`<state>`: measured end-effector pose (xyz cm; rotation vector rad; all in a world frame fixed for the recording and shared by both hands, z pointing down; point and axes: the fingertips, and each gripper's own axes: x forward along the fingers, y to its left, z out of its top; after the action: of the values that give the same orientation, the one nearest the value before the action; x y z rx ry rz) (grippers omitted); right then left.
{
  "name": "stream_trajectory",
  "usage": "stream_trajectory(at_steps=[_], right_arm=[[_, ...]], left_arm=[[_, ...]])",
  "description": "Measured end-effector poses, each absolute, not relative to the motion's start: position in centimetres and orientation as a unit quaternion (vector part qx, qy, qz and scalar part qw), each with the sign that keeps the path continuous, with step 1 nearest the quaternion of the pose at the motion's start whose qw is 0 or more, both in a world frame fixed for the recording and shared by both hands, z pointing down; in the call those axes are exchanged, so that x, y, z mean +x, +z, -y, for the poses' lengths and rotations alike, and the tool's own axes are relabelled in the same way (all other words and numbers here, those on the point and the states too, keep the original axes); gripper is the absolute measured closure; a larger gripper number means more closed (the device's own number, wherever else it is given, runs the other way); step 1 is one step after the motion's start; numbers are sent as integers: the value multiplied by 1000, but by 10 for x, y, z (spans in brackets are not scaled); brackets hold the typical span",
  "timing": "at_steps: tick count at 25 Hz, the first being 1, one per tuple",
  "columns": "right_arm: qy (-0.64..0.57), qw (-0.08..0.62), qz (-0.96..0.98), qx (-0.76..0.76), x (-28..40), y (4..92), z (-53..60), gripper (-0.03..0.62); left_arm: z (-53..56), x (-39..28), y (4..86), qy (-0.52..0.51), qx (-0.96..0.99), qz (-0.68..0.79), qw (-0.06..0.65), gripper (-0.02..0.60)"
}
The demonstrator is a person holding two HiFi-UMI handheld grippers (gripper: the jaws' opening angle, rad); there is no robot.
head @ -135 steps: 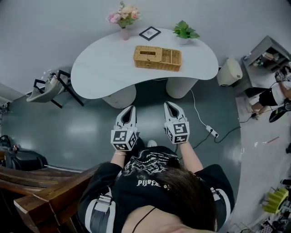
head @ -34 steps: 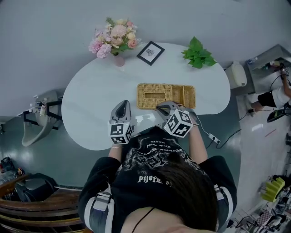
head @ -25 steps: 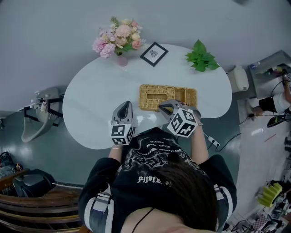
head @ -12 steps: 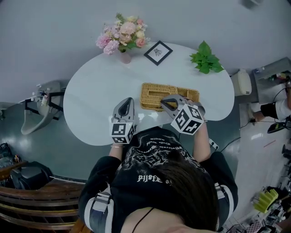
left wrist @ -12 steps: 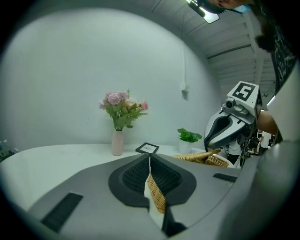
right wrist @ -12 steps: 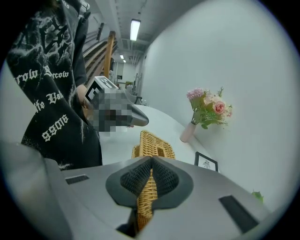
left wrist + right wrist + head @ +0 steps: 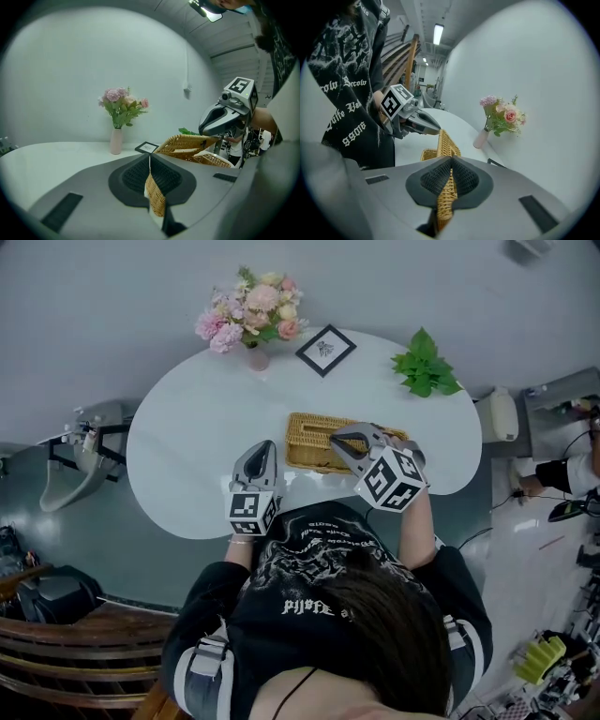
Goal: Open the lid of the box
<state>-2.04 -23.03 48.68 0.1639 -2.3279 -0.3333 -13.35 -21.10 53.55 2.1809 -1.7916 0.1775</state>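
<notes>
A wicker box (image 7: 305, 454) lies on the white table (image 7: 187, 427), just ahead of me. My left gripper (image 7: 267, 447) is shut on the box's near left wall; wicker shows between its pads (image 7: 154, 197). My right gripper (image 7: 339, 434) is shut on the near edge of the lid (image 7: 183, 142), which is lifted and tilted above the box's open right part (image 7: 211, 160). In the right gripper view the lid (image 7: 446, 146) runs edge-on from the shut jaws, with the left gripper (image 7: 433, 127) at its far end.
A pink vase of flowers (image 7: 251, 320), a small framed card (image 7: 325, 350) and a green plant (image 7: 427, 367) stand along the table's far edge. A stand (image 7: 80, 456) is on the floor at the left, a bin (image 7: 502, 413) at the right.
My right gripper has risen and moved right with the lid's edge, so the lid tilts up off the box. The left gripper has stayed in place on the box.
</notes>
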Motion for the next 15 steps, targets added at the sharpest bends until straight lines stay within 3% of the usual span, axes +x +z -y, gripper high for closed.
stream_trajectory(at_steps=[15], right_arm=[[-183,366,910,64,-22,457,277,560]], left_arm=[[228,-120,542,65,759,628,159,557]])
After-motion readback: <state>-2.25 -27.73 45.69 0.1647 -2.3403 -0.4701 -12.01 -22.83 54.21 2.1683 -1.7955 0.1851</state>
